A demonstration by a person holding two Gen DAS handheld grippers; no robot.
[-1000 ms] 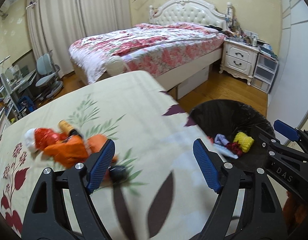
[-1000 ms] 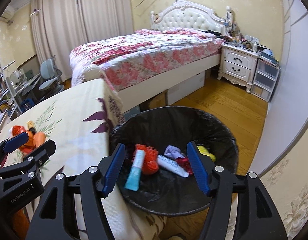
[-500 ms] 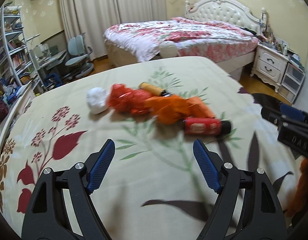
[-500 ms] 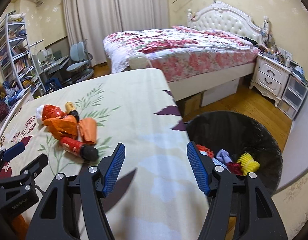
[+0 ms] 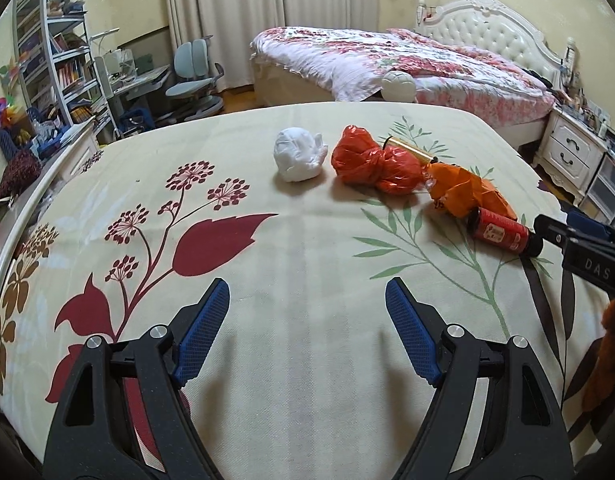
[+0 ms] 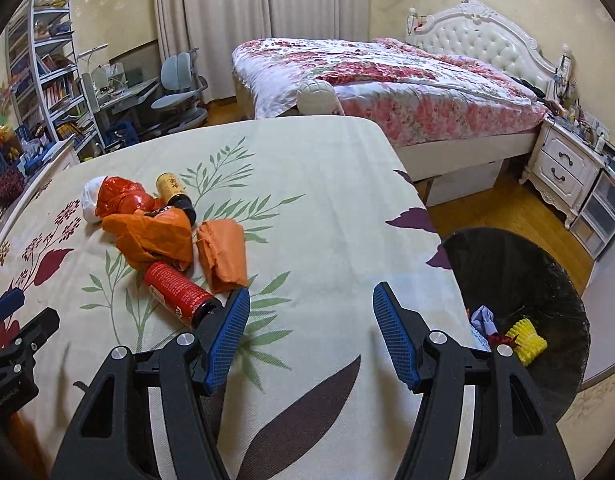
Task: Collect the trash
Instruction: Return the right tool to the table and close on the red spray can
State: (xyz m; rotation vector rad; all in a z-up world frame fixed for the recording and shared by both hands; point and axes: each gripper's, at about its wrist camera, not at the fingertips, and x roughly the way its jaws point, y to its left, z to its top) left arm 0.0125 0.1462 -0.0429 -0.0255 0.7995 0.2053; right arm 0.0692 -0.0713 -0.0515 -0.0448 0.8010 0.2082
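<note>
DONE: some trash already in black bin (image 6: 547, 280) beside table | LEFT: white wad (image 5: 299, 159), red bag (image 5: 371, 162), orange wrappers (image 6: 159, 236), red bottle (image 6: 175, 292), gold bottle (image 6: 173, 192) on tablecloth (image 5: 307, 248) | CLAWS: left gripper (image 5: 307, 332) and right gripper (image 6: 309, 336) wide apart, empty | HIDDEN: bin bottom partly cut off, labels unreadable

The letters "DAS" are read in pale print on the black body of the right gripper (image 5: 587, 240), at the right edge of the left wrist view.
</note>
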